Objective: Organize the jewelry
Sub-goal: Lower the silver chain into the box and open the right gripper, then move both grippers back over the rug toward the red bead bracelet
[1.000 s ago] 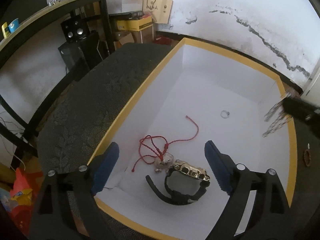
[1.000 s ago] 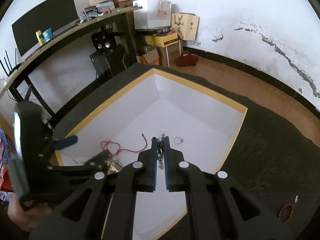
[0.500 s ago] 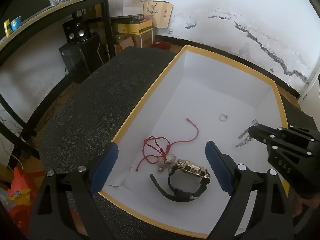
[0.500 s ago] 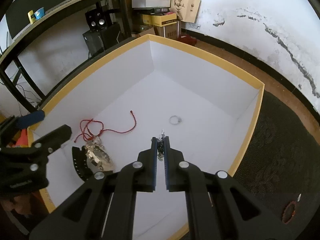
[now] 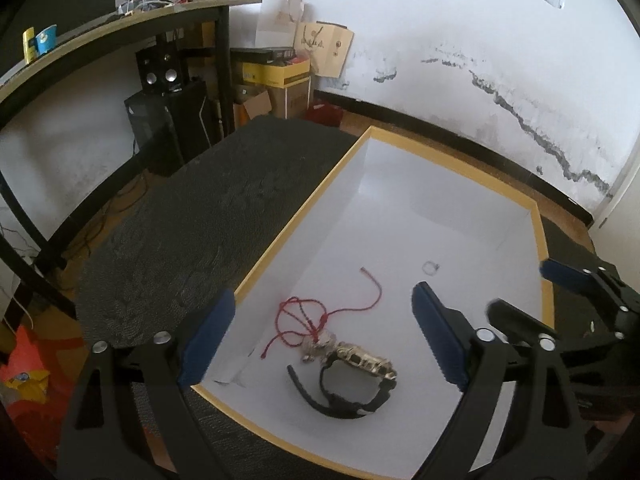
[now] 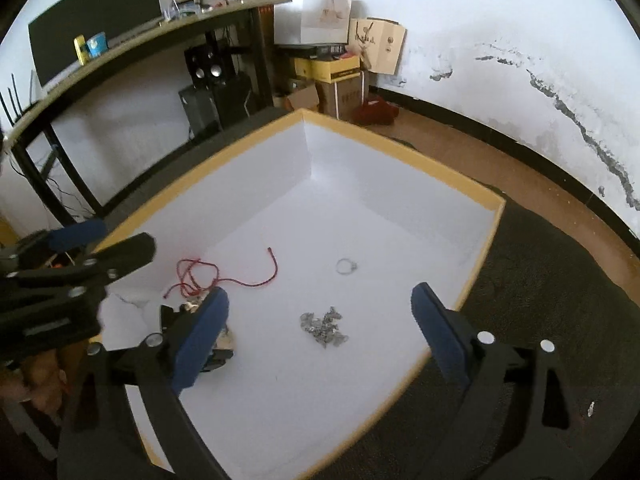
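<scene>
A white box with a yellow rim (image 5: 538, 240) (image 6: 494, 216) sits on a dark tablecloth. Inside lie a red cord (image 5: 320, 314) (image 6: 224, 276), a black watch with a gold face (image 5: 352, 376), a silver ring (image 5: 431, 267) (image 6: 346, 266) and a heap of silver chain (image 6: 324, 326). My left gripper (image 5: 320, 336) is open above the watch and cord. My right gripper (image 6: 320, 332) is open just above the chain, which lies loose on the box floor. The right gripper also shows at the box's right edge in the left wrist view (image 5: 520, 300).
A small pale trinket (image 6: 591, 407) lies on the cloth right of the box. A black desk (image 5: 120, 36), speakers (image 5: 160, 76) and cardboard boxes (image 5: 276, 80) stand beyond the table. The dark cloth (image 5: 192, 224) stretches left of the box.
My right gripper moved over the box, opened and let the silver chain drop onto the box floor. My left gripper stayed open and drew back slightly.
</scene>
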